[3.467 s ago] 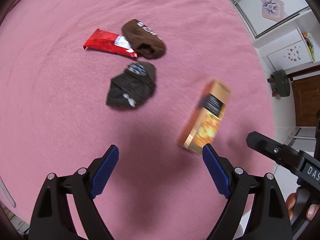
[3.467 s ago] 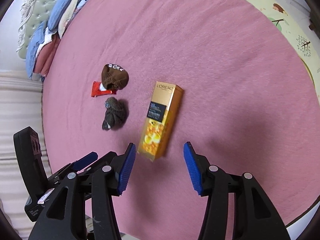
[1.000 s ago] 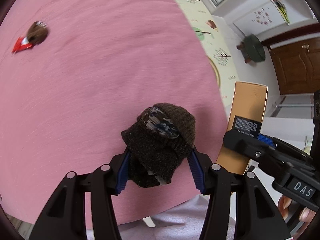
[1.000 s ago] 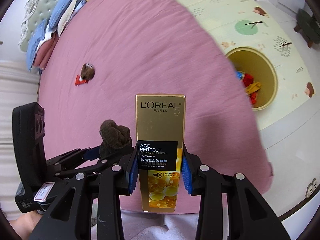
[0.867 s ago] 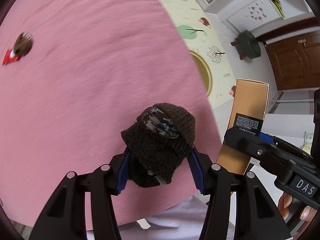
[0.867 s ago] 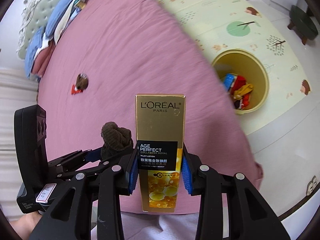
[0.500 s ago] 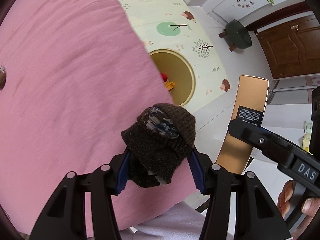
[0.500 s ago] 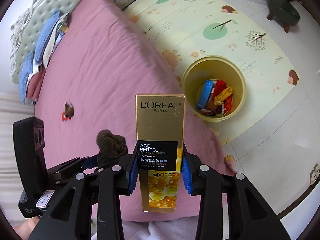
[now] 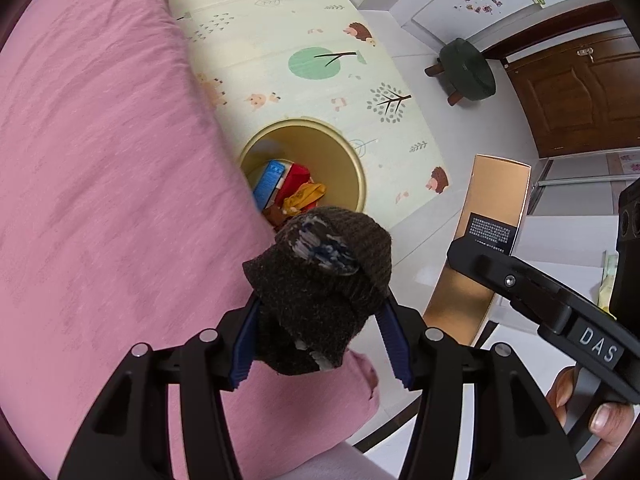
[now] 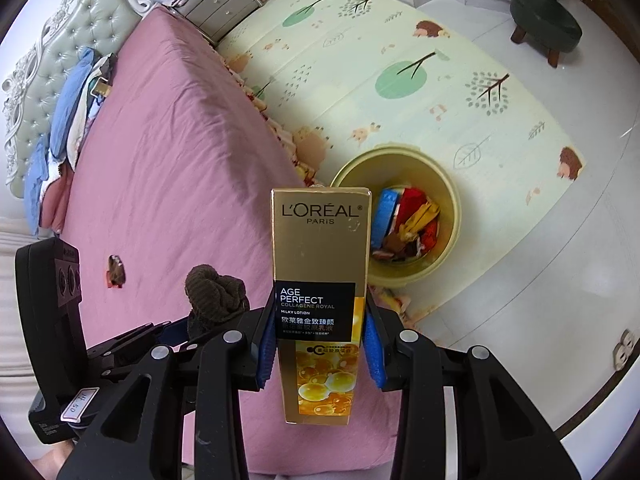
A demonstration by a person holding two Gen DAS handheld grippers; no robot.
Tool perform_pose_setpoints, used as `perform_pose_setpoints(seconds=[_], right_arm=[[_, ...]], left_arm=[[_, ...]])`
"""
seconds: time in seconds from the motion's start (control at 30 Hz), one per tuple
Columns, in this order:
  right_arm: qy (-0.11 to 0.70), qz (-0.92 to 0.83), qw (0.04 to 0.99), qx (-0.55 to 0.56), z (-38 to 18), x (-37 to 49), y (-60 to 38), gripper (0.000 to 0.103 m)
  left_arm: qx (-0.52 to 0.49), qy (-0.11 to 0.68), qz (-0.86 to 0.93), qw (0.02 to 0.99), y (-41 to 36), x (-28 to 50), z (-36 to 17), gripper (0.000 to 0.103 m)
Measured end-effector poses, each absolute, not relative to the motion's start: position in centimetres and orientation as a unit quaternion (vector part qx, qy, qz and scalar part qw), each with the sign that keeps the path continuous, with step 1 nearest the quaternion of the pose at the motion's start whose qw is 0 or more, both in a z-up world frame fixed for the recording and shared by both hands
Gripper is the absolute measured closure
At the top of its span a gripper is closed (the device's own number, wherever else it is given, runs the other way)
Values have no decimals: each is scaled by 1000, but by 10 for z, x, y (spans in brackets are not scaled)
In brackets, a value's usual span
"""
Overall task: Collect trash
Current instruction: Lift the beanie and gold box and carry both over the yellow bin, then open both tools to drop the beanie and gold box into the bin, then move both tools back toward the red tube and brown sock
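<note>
A: Entry, left side. My left gripper (image 9: 320, 340) has its jaws clamped on a dark knitted sock (image 9: 320, 288), balled up, standing proud of the blue pads (image 9: 390, 340). What lies ahead of it?

B: Ahead of and below my left jaws, the yellow bin (image 9: 356, 168) on the play mat (image 9: 280, 32), hard against the edge of the pink bed (image 9: 100, 180). Wrappers in blue, red and yellow lie inside it. To the right of those jaws, the gold carton (image 9: 492, 240), seen from its back.

A: Right side?

B: My right gripper (image 10: 320, 344) has its jaws pressed on the carton (image 10: 320, 264), held upright, lettering "L'ORÉAL PARIS" facing the camera. Pads (image 10: 372, 344) touch both narrow sides, low on the box.

A: Bin relative to the right jaws?

B: The bin (image 10: 448, 192) sits beyond the carton, slightly right, partly hidden behind its top edge. The sock (image 10: 216, 296) shows just left of my jaws, in the other gripper (image 10: 176, 332).

A: Anything left on the bed?

B: Far to the left on the bed (image 10: 160, 160), a brown sock (image 10: 117, 274) lying on a red wrapper (image 10: 109, 281); both too small to detail. A green stool (image 10: 544, 16) stands well beyond the mat (image 10: 400, 60).
</note>
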State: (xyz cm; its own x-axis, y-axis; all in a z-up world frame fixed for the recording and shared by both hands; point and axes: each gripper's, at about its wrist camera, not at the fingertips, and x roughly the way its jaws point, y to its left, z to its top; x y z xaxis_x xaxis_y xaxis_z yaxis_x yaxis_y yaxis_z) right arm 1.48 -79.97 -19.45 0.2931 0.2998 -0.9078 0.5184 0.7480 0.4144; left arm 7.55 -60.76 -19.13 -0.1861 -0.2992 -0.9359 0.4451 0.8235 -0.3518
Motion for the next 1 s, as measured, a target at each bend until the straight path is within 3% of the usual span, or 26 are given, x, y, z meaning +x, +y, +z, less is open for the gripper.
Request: perform_pose_setpoints(seconds=[0.23,0.3,0.37,0.43,0.7,1.0], right_arm=[[581,-83,742,325,-189,35,-823,67],[577,-90,747,319,-187,39,-831,66],[580,-94,743,320,-186,44,-839,53],[579,-107,743,319,-185,45,-847,53],[570,-106,747,324,-179,40,-843,53],[583,-50,753,301,-173,46,-774,53]], left_arm=[[33,702,-317,637,-631,91,-190,44],[26,698,-325,637,-637,96,-187,37],[23,693,-329,641,-644,100,-184,19],[27,690,-331,643,-648,102,-182,15],[53,684,-327,650,-639,99,-178,15],[19,688,-281,669,-570,97,-173,15]])
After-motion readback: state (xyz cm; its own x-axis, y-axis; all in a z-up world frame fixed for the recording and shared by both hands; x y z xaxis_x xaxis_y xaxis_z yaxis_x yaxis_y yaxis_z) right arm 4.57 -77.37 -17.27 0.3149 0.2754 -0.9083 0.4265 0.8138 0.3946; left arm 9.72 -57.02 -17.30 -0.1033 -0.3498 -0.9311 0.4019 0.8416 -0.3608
